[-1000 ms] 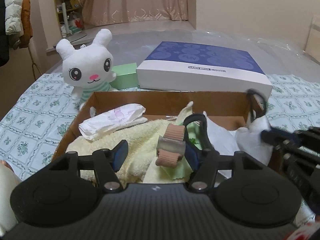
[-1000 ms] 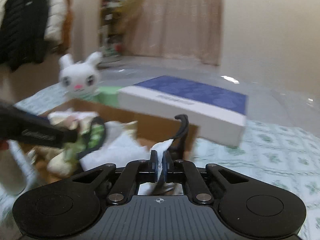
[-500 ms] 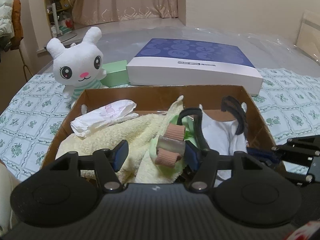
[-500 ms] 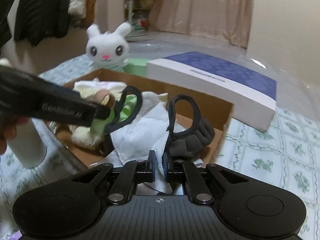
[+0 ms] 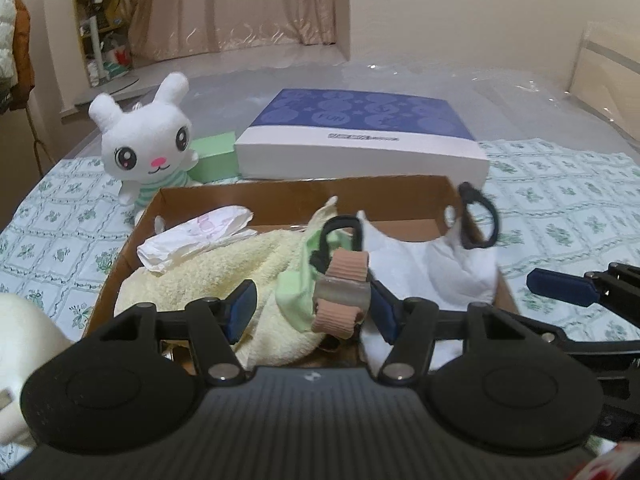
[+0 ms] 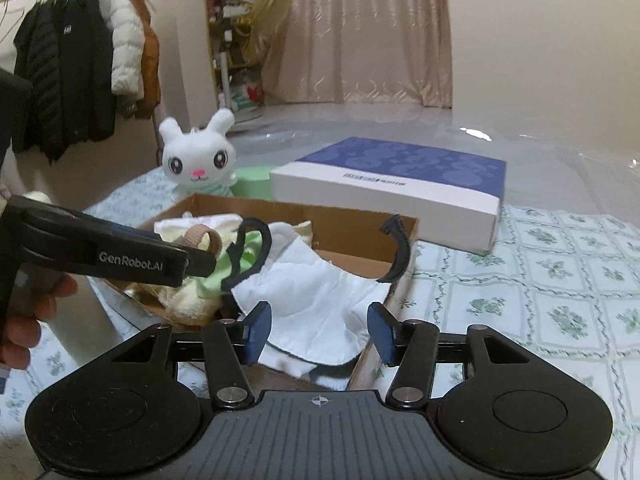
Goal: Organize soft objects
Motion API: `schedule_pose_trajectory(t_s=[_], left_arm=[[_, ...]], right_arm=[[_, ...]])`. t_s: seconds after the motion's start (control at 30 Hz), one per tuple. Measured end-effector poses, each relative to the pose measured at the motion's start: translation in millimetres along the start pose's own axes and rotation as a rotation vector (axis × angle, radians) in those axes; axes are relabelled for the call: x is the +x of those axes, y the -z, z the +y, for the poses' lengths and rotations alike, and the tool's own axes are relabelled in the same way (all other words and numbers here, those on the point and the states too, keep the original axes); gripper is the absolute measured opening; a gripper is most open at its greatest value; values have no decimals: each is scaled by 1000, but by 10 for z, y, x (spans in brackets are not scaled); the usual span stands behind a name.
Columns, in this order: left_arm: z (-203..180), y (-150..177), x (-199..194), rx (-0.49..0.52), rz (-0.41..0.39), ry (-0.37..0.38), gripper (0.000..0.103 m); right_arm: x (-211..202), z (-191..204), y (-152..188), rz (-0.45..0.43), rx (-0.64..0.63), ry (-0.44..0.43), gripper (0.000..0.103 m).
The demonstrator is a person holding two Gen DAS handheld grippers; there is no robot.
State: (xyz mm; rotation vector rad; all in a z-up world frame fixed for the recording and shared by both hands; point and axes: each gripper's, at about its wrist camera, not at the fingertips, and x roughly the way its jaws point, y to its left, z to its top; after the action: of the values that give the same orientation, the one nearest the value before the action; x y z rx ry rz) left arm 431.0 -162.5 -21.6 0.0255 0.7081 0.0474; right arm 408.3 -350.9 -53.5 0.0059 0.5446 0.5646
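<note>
Green-patterned bedding covers the surface, and on it sits an open cardboard box (image 5: 384, 196), the landmark for all that follows; behind the box lie a blue-and-white flat carton (image 5: 360, 136) and a small green box (image 5: 212, 156), and at its far left corner sits a white plush rabbit (image 5: 144, 148). Inside the box are a yellow towel (image 5: 208, 272), a white crumpled packet (image 5: 192, 240) on the towel's far side, a light green cloth (image 5: 296, 284) and a white cloth with black straps (image 6: 316, 296) draped toward the box's right wall. The right gripper (image 6: 318, 330) has just been opening; its jaws stand apart over the near edge of the white cloth with no pad pressing on it, so this reads as the release of that piece into the box. The left gripper (image 5: 312, 312) stands wide, a pinkish elastic band with a grey tab (image 5: 340, 292) against its right finger; whether it truly grips the band I cannot tell. The next move probably calls for drawing the right gripper clear without snagging a strap, then tucking the overhanging strap inside. Readable writing: "GenRobot.AI" on the left gripper's finger in the right wrist view, and "FUN" on the carton's lid; its side label is too small to read.
</note>
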Motion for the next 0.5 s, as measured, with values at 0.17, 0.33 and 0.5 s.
schedule_pose_trajectory(t_s=[0.17,0.33,0.5], left_arm=[[-32,50,-271,16,-14,29,59],[12,136,-643,17,-28,70,59],[101,282,-1085,22,-58,126,59]], right_arm=[[-341,79,12,-23,56,14,56],[-708,181,46,-49,136,20,58],[-1094,321,114,-75,229,35,60]])
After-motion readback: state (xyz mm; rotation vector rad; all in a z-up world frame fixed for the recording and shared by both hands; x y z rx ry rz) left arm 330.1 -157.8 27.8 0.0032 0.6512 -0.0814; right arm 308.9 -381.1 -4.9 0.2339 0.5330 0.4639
